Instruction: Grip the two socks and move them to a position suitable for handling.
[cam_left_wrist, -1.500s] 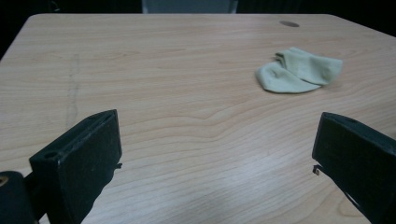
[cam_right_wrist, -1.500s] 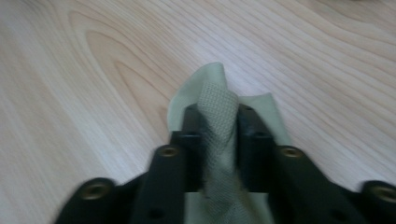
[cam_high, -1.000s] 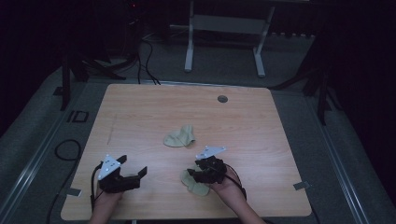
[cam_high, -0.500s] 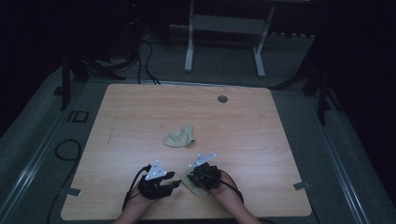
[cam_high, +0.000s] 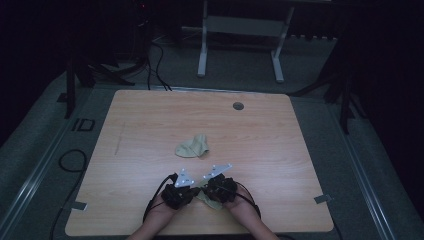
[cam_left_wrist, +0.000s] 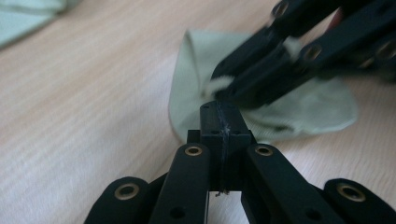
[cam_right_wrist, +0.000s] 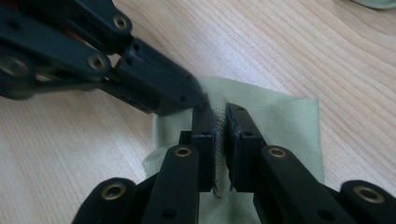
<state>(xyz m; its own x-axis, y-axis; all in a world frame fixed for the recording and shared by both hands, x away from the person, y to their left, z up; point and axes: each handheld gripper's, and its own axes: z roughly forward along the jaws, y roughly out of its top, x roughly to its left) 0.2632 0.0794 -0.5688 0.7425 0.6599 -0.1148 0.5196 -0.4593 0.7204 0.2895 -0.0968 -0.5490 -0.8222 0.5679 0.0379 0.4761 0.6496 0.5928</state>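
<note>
A pale green cloth (cam_high: 214, 203) lies near the table's front edge, between the person's two hands. My right gripper (cam_right_wrist: 219, 116) is shut on a raised fold of this cloth (cam_right_wrist: 289, 126), and mesh fabric shows between its pads. My left gripper (cam_left_wrist: 219, 114) has just closed its jaws beside it, tip to tip. A thin frayed line of the cloth (cam_left_wrist: 303, 107) shows between its pads. In the high view the left gripper (cam_high: 196, 192) and right gripper (cam_high: 204, 192) meet over the cloth. A second pale green cloth (cam_high: 194, 146) lies crumpled at the table's middle.
The wooden table (cam_high: 150, 125) has a round cable hole (cam_high: 238, 106) at the back. Dark floor, cables and a white frame (cam_high: 240, 30) lie beyond the far edge. Tape tabs mark the front corners.
My left gripper has moved right across the table's front to the right gripper and shut its jaws. The right hand stayed over the near cloth.
</note>
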